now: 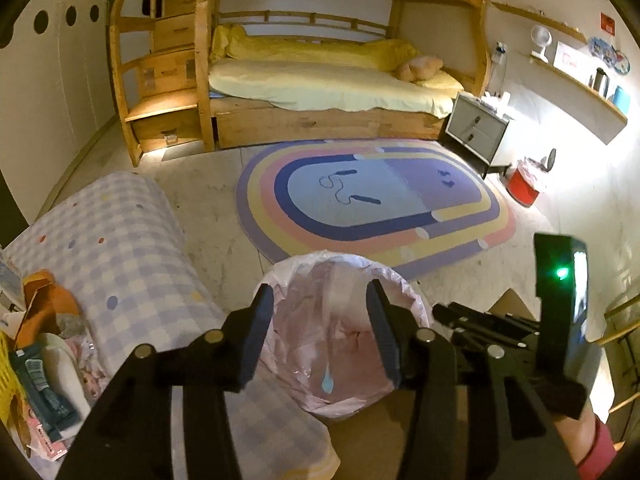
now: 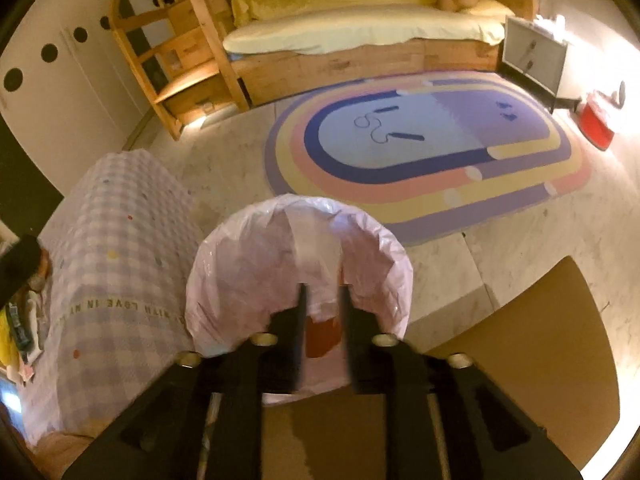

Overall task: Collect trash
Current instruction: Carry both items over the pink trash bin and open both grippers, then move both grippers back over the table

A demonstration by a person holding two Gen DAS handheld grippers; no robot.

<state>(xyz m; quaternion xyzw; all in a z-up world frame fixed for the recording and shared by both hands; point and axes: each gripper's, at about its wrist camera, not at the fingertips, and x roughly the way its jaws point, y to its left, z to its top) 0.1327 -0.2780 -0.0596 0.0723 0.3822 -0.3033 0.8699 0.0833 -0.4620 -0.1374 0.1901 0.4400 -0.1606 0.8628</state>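
Observation:
A waste bin lined with a pink plastic bag stands on the floor right below both grippers. A small light-blue scrap lies inside it. My left gripper hangs over the bin's mouth, open, with nothing between its fingers. In the right wrist view the same bin fills the middle. My right gripper is over its near rim with a narrow gap between the fingers. Only the bag and a blurred orange-red patch show through that gap, and nothing is pressed by the pads. The right gripper's black housing, with a green light, shows beside the bin.
A surface under a checked cloth stands left of the bin, with piled boxes and packets at its near end. A brown board lies to the right. Farther off are an oval rug, a wooden bunk bed, a nightstand and a red bin.

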